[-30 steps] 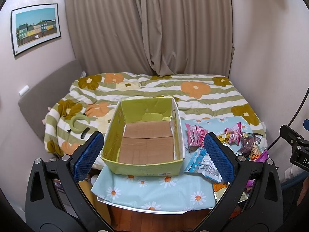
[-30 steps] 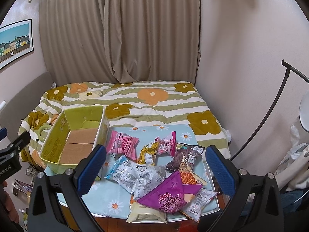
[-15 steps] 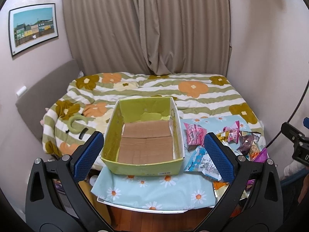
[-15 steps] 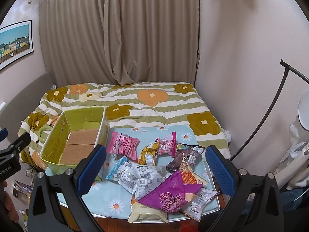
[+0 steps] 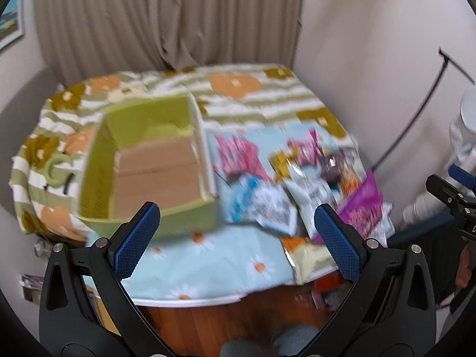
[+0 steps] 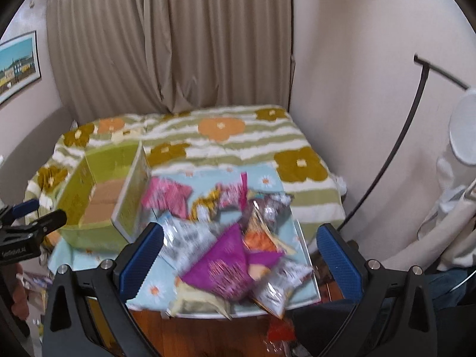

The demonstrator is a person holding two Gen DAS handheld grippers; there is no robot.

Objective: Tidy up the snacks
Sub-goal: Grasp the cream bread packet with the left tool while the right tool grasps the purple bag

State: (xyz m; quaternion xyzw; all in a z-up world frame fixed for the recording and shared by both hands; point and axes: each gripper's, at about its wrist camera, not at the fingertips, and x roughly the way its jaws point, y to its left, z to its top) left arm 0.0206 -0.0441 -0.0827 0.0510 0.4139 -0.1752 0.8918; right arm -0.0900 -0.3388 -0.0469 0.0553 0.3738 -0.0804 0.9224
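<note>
Though blurred in both views, catalogued as follows:

Snack packets [image 6: 232, 238]: heaped loose on daisy-print cloth [image 5: 214, 255] over small table, at 3 o'clock of box in left wrist view. Counted among them: purple triangular bag [image 6: 223, 270] topmost and nearest, pink packet [image 6: 165, 193] at 11 o'clock of heap, blue-and-white packet [image 5: 255, 205] just beside box wall, orange-fronted packet [image 6: 261, 238], pale yellow bag [image 6: 196, 300] overhanging near table edge. Judged light, soft, air-filled and crinkly; film likely slippery, contents likely crushable under hard squeeze. Best taken by flat crimped seam or corner, gently, rather than across puffed middle. Overlapping neighbours likely to drag along when one lifted.

Green cardboard box [image 5: 148, 163]: open-topped, standing on cloth at 9 o'clock of heap, touching or nearly touching nearest packets. Held nothing visible; bare brown cardboard floor seen throughout. Judged stiff but light, apt to slide if nudged.

Left gripper [image 5: 236, 235]: spread wide, blue pads [image 5: 136, 241] well apart, nothing between, hovering before near box corner and cloth.

Right gripper [image 6: 241, 255]: likewise spread wide and empty, poised above heap with purple bag framed between fingers, no contact seen.

Sorting judged not yet begun
</note>
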